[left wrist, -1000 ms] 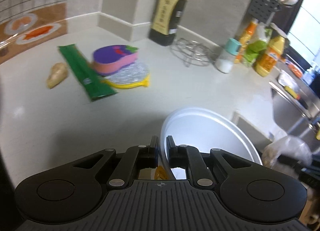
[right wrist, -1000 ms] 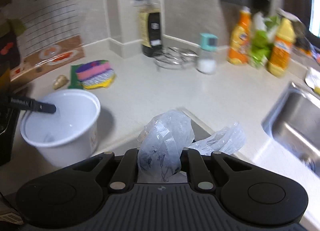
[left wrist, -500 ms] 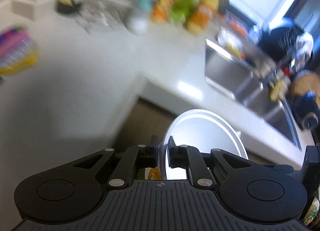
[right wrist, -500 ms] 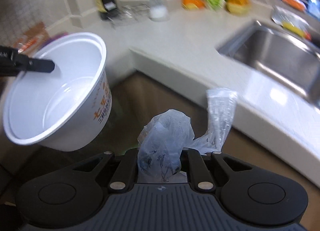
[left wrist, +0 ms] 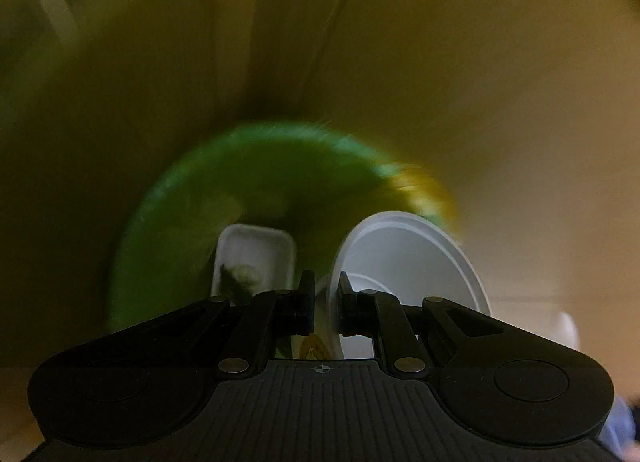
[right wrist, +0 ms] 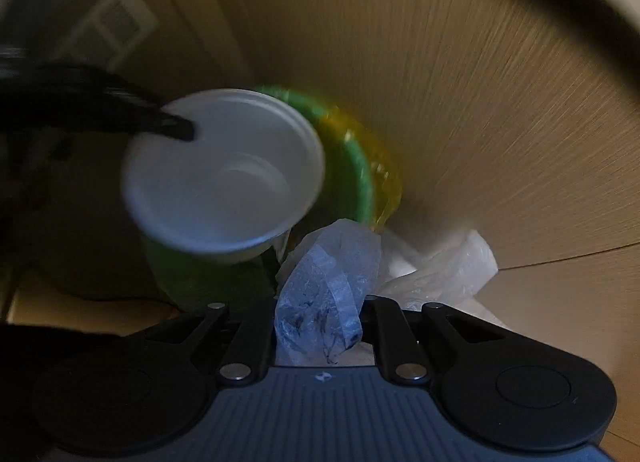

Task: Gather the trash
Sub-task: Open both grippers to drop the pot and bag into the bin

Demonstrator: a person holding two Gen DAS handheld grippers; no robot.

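Observation:
My left gripper (left wrist: 323, 286) is shut on the rim of a white paper bowl (left wrist: 408, 262), held just above a green trash bin (left wrist: 192, 198). A white foam tray (left wrist: 256, 254) lies inside the bin. In the right wrist view the same bowl (right wrist: 224, 174) hangs from the left gripper's fingers (right wrist: 168, 126) over the bin's green rim (right wrist: 356, 170). My right gripper (right wrist: 320, 306) is shut on a crumpled clear plastic bag (right wrist: 328, 286), low and beside the bin.
The bin has a yellow liner (right wrist: 384, 174) at its right edge. Wood-look flooring (right wrist: 500, 102) surrounds it. A cabinet front (left wrist: 120, 22) rises behind the bin. Both views are blurred by motion.
Both grippers have swung off the counter and down to the floor. The bowl and the bag came with them and now hang at the green bin.

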